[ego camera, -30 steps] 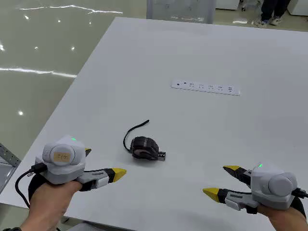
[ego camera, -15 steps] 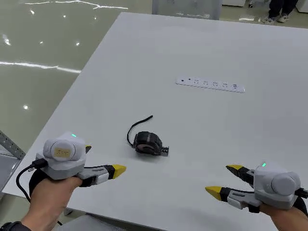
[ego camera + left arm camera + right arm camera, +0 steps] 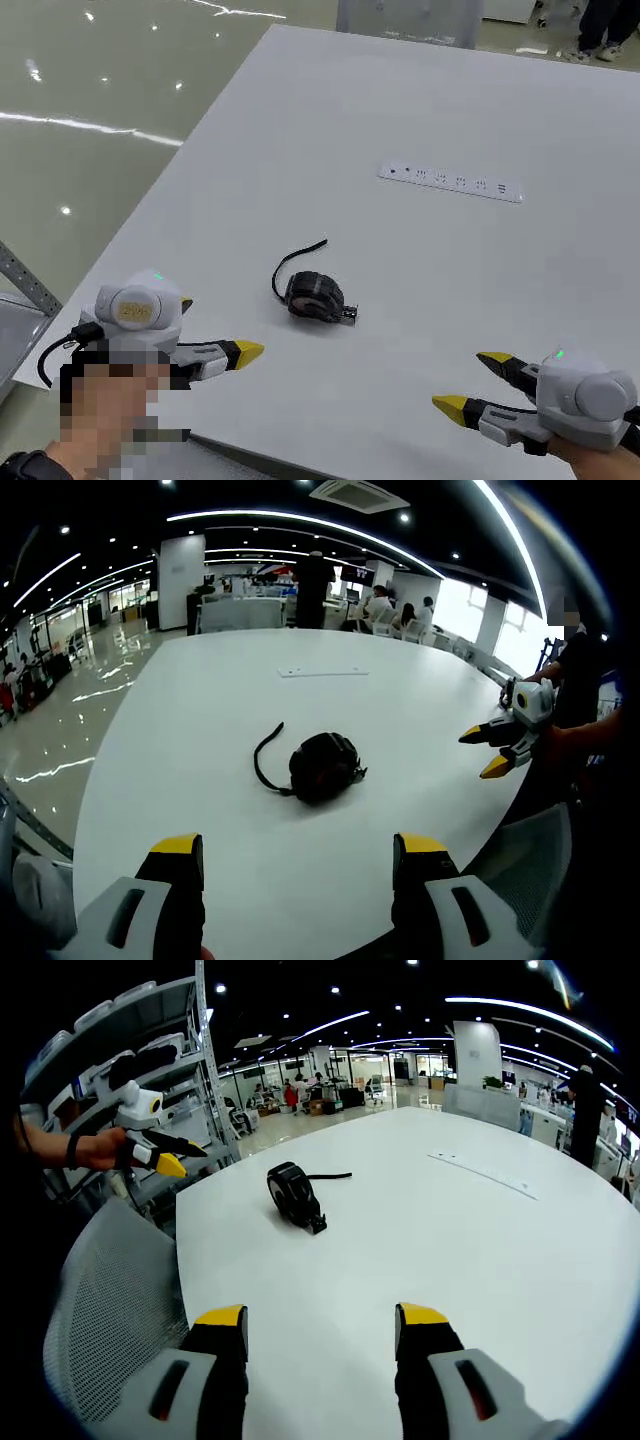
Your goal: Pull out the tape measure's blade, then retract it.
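Note:
A black tape measure [image 3: 315, 296] with a thin black wrist strap lies on the white table [image 3: 400, 130]; its blade is wound in, with the end hook on its right side. It also shows as the tape measure [image 3: 323, 767] and the tape measure [image 3: 292, 1193]. My left gripper [image 3: 240, 352] hovers open to its lower left, yellow-tipped, with nothing between its fingers. My right gripper [image 3: 472, 382] stands open near the table's front right, also holding nothing. Seen along their own jaws, the left gripper [image 3: 296, 848] and the right gripper [image 3: 322, 1315] both face the tape measure from a distance.
A white power strip [image 3: 450, 182] lies flat farther back on the table. A glossy floor spreads beyond the table's left edge. A grey mesh chair [image 3: 110, 1310] sits by the table's near edge. Metal shelving [image 3: 150, 1070] and people stand in the background.
The head camera has shifted, so the scene sits lower right in the picture. Both grippers stay open, holding roughly the same places beside the tape measure.

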A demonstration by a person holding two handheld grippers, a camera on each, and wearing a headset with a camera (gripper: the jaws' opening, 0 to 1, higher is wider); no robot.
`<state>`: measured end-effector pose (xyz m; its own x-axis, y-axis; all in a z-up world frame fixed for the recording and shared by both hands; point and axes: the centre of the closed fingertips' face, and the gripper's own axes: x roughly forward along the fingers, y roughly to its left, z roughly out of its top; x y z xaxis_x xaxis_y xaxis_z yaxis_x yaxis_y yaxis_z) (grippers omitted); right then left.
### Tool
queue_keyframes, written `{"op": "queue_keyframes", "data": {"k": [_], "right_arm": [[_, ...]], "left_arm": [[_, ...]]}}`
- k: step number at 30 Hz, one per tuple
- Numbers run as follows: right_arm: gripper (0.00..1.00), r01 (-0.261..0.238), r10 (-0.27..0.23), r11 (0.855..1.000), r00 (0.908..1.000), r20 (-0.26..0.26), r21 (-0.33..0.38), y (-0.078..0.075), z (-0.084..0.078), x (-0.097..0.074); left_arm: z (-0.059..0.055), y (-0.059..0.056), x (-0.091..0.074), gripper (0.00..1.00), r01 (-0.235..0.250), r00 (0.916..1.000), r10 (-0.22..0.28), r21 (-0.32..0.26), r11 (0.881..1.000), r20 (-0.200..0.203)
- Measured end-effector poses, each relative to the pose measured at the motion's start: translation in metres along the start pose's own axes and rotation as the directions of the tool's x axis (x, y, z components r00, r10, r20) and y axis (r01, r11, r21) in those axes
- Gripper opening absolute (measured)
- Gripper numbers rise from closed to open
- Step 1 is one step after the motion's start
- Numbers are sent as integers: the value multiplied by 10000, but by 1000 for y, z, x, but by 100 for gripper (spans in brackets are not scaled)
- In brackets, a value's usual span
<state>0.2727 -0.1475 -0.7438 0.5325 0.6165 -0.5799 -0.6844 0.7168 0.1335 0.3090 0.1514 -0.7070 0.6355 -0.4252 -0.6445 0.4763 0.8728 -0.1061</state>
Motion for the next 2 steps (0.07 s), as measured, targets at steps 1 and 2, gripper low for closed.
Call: {"op": "queue_keyframes", "data": {"k": [1, 2], "right_arm": [[60, -8, 8, 10000, 10000, 5, 18, 0, 0, 0], [60, -17, 17, 10000, 10000, -5, 9, 0, 0, 0]], "left_arm": [[0, 1, 0, 74, -42, 10000, 42, 28, 10000, -7], [0, 1, -1, 74, -48, 10000, 48, 49, 10000, -13]]}}
